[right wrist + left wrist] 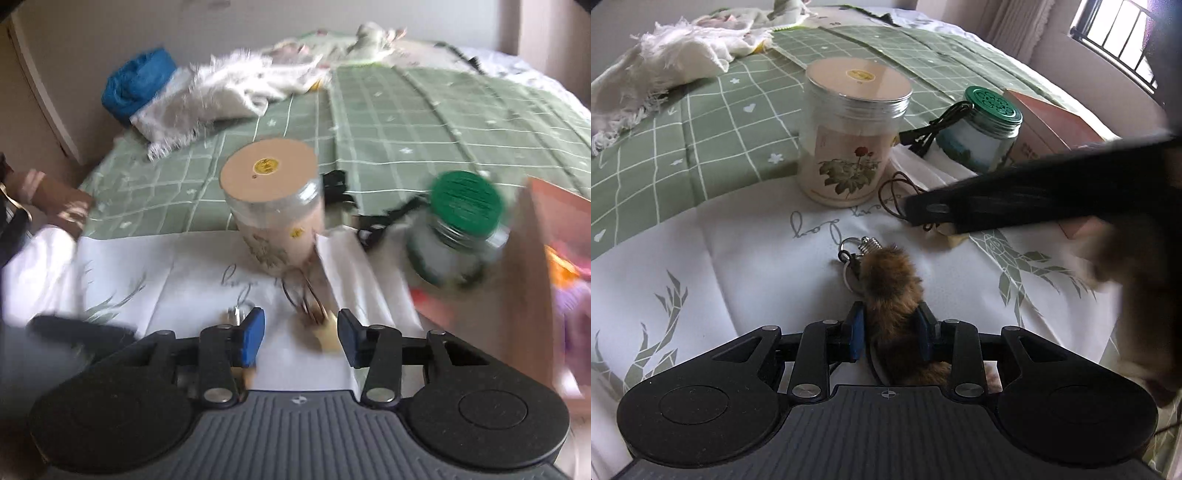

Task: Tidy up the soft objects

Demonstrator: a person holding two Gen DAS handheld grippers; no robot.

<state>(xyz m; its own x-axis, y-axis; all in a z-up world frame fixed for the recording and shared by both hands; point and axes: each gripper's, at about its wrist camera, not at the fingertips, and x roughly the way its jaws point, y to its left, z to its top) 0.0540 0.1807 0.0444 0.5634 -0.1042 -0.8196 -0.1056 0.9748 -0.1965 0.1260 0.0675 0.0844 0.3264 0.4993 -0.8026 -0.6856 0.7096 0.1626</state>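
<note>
Your left gripper point(891, 332) is clamped on the brown furry keychain point(891, 280), its blue pads point(856, 334) pressed into the fur on both sides. The keychain's metal ring and clasp point(854, 248) stick out ahead of the fingers, on the near side of the floral jar point(849, 144), over the white printed cloth point(738, 258) that covers the near part of the bed. Your right gripper point(301, 332) holds nothing: its jaws stand partly apart with bare cloth between them, and the picture from that side is blurred. In the left view you see that same gripper as a dark bar point(1015, 199) reaching in from the right, just in front of the floral jar. Just ahead of your right fingertips, at the foot of the floral jar, lie a loop of thin brown cord point(301, 295) and a small pale tag point(328, 332). To the right of the floral jar stands a smaller green-lidded jar point(984, 129) with a black cable point(931, 129) between the two, and a pink box point(1056, 129) beyond that. Behind the floral jar the green checked quilt point(701, 140) runs back to a heap of white fringed fabric point(676, 59); left of that heap, a blue bundle point(136, 85) sits against the wall.
</note>
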